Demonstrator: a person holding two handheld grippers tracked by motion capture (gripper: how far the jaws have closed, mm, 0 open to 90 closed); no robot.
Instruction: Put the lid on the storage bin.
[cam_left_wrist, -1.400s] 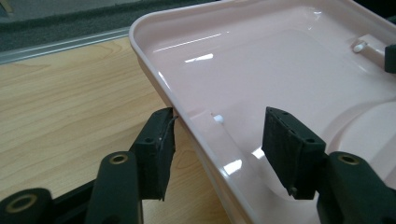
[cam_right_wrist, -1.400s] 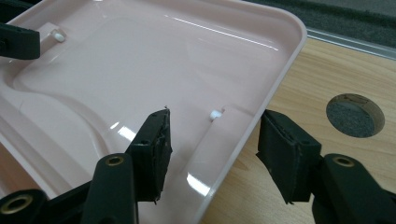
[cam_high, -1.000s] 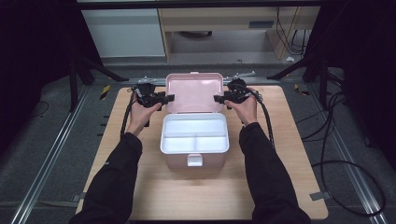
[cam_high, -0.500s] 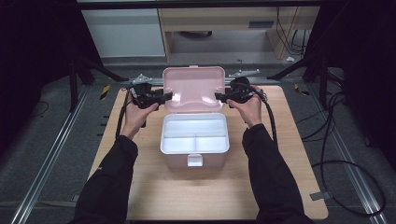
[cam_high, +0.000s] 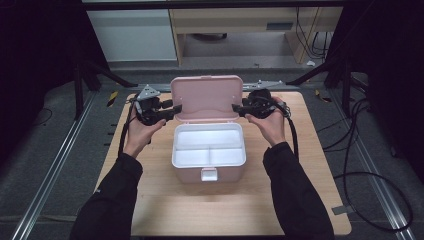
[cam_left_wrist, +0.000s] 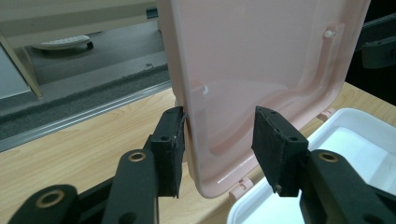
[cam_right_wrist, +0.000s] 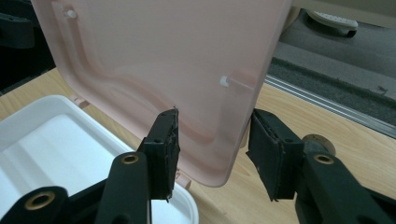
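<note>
A pink box (cam_high: 183, 173) stands mid-table with its lid (cam_high: 206, 97) raised nearly upright at the back. Inside lies a white two-part tray (cam_high: 208, 137) with nothing in it. My left gripper (cam_high: 176, 111) is at the lid's left edge and my right gripper (cam_high: 236, 108) at its right edge. In the left gripper view the left gripper (cam_left_wrist: 217, 144) is open, its jaws straddling the lid (cam_left_wrist: 261, 60) edge, one pad against the outside. In the right gripper view the right gripper (cam_right_wrist: 212, 149) is also open astride the lid (cam_right_wrist: 154, 56) edge.
The box's front latch (cam_high: 209, 174) faces the person. The wooden table (cam_high: 150, 200) has bare room in front of the box and on both sides. Cables (cam_high: 360, 150) trail off the right side. Cabinets (cam_high: 240, 25) stand on the floor beyond the far edge.
The lid has tipped slightly further back and stands more upright. Both grippers have stayed at its side edges, with the hands shifted only a little.
</note>
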